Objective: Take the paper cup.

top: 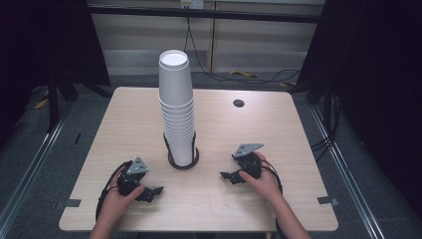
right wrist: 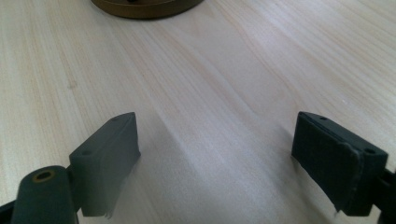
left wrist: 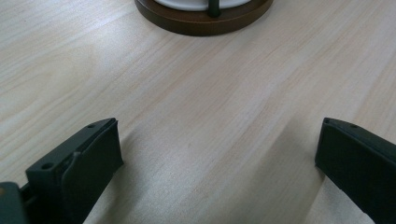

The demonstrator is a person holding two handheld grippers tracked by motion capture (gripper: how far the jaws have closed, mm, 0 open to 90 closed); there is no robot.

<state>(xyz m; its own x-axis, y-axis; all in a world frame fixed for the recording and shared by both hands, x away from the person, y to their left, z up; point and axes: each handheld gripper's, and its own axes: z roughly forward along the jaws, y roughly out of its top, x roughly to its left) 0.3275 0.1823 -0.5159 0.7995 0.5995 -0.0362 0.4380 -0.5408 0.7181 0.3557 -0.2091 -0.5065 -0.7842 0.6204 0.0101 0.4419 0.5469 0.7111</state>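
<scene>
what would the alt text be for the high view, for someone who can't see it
A tall stack of white paper cups stands in a round dark holder near the middle of a light wooden table. The person's hands rest nearer the front edge, left gripper and right gripper both open, empty and pointing inward.

One tall stack of white paper cups (top: 176,109) stands on the pale wooden bench (top: 249,134); the single cups in it sit too close together to count. One round dark wooden holder base (top: 183,162) carries the stack. One small dark round hole (top: 239,103) marks the bench top. Two black hand-held grippers lie on the bench, the left gripper (top: 149,191) and the right gripper (top: 230,175), each with two fingers.
</scene>
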